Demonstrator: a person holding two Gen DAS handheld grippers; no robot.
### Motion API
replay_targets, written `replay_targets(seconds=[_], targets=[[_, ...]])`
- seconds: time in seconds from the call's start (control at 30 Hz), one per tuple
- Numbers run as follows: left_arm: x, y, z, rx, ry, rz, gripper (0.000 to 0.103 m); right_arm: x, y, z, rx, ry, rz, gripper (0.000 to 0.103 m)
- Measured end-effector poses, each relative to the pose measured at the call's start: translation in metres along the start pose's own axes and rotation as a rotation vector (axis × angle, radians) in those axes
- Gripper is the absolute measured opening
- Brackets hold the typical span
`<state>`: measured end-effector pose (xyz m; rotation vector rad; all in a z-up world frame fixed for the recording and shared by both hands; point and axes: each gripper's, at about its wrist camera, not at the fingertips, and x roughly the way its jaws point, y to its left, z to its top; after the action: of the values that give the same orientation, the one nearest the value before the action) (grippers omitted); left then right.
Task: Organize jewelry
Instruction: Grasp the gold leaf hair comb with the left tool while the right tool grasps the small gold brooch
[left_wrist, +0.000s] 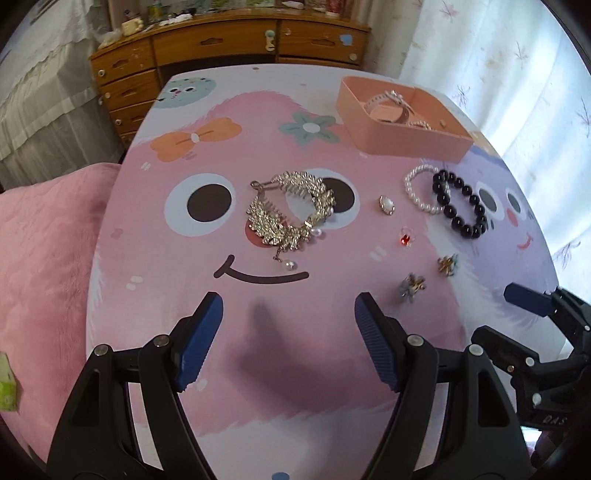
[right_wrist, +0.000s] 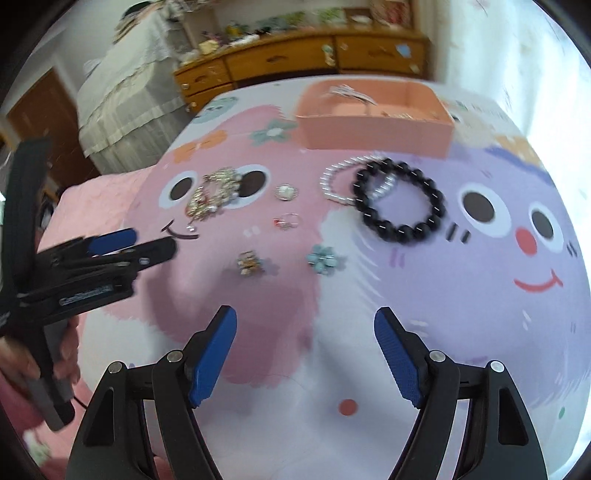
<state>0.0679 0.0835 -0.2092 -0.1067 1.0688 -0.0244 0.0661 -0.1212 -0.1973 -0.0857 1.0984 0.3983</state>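
A gold leaf bracelet (left_wrist: 290, 212) (right_wrist: 214, 197) lies on the cartoon-print table (left_wrist: 147, 258), ahead of my left gripper (left_wrist: 288, 314), which is open and empty. A black bead bracelet (left_wrist: 460, 205) (right_wrist: 400, 199) overlaps a pearl bracelet (left_wrist: 421, 192) (right_wrist: 340, 181). Between them lie an oval pearl brooch (left_wrist: 386, 204) (right_wrist: 285, 192), a red-stone ring (left_wrist: 405, 238) (right_wrist: 286, 221) and two flower earrings (left_wrist: 412, 286) (right_wrist: 323, 257). My right gripper (right_wrist: 304, 332) is open and empty, short of the black beads. The peach box (left_wrist: 402, 122) (right_wrist: 373, 122) holds some jewelry.
A pink cushion (left_wrist: 44, 266) borders the table's left side. A wooden drawer unit (left_wrist: 229, 48) stands behind the table, with a white curtain (left_wrist: 498, 66) at the right. A hand (right_wrist: 55, 354) holds the left gripper's handle at the left of the right wrist view.
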Motion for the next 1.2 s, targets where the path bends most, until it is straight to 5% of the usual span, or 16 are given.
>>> replay_targets(seconds=[0.17,0.37,0.73,0.97,1.2], targets=[[0.015,0.008,0.000,0.011,-0.025,-0.038,0.072,0.004,0.027,-0.008,-0.130,-0.050,-0.035,0.078],[0.029,0.006,0.007,0.036,-0.047,-0.088,0.072,0.015,0.050,-0.014,-0.266,-0.050,-0.062,0.063],[0.051,-0.007,0.025,0.106,-0.058,-0.038,0.072,0.040,0.060,0.004,-0.311,-0.094,-0.062,0.049],[0.068,-0.009,0.042,0.122,-0.072,-0.005,0.095,0.053,0.057,0.016,-0.288,-0.098,-0.068,0.041],[0.079,-0.006,0.058,0.094,-0.098,0.010,0.096,0.060,0.054,0.020,-0.264,-0.087,-0.055,0.024]])
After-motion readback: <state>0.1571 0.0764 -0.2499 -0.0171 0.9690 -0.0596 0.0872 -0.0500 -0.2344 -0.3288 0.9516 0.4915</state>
